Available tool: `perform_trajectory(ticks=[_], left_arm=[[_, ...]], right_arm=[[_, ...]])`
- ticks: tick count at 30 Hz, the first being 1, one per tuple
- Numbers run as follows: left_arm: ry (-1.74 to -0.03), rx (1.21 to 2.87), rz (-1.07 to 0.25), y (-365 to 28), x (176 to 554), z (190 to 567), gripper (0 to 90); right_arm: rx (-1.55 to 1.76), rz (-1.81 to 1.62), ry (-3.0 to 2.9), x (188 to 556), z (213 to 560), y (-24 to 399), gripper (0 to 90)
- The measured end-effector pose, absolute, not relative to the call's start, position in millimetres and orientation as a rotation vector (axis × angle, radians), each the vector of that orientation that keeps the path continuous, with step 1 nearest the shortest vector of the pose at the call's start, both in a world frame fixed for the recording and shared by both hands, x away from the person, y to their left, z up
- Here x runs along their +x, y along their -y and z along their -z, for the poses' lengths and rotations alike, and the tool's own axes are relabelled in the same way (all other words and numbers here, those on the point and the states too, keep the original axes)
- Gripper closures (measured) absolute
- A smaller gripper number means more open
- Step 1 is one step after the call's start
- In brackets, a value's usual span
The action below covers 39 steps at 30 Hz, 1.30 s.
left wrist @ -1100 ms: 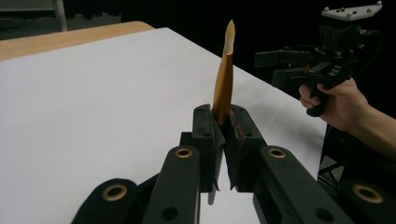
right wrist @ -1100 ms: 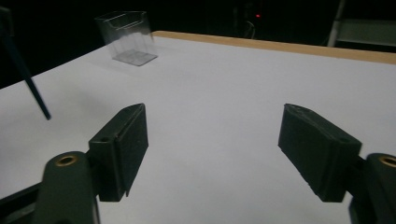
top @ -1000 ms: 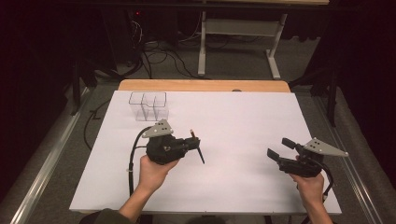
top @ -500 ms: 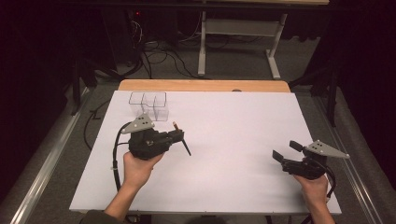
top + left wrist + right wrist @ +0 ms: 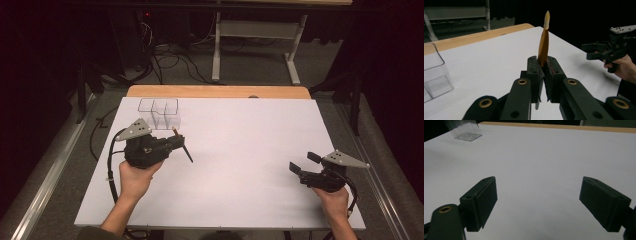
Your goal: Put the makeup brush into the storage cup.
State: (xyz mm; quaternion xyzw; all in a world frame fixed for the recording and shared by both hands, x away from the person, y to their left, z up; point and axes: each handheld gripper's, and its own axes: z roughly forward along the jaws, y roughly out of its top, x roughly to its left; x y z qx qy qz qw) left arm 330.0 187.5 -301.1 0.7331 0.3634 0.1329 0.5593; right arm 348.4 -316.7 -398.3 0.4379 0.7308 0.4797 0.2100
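Left tongs (image 5: pixel 176 141) have been travelling left across the bench (image 5: pixel 240 150) toward the clear box (image 5: pixel 159 113), now lying just beside it, clamping a brown pen (image 5: pixel 543 42). Right tongs (image 5: pixel 304 163) are gaping wide. No legible writing.

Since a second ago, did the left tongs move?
Yes. The left tongs, shut on a brush, went left and away from the person, closer to the clear box.

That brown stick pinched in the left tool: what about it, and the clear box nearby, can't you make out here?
- Brown stick, left gripper view: its lower end is hidden between the jaws of the left gripper; what it is stays unclear.
- High view: the stick is too small and dark.
- Clear box, left gripper view: cut off by the left edge; contents not discernible.
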Motion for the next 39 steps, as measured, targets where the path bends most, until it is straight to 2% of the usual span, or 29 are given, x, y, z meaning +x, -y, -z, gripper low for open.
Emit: perform_trajectory(ticks=[39], left_arm=[[-0.952,1.709,-0.380,-220.1,341.6,296.8,82.8]], right_arm=[[1.220,-1.335,-2.037,349.5,398.9,315.5,16.3]])
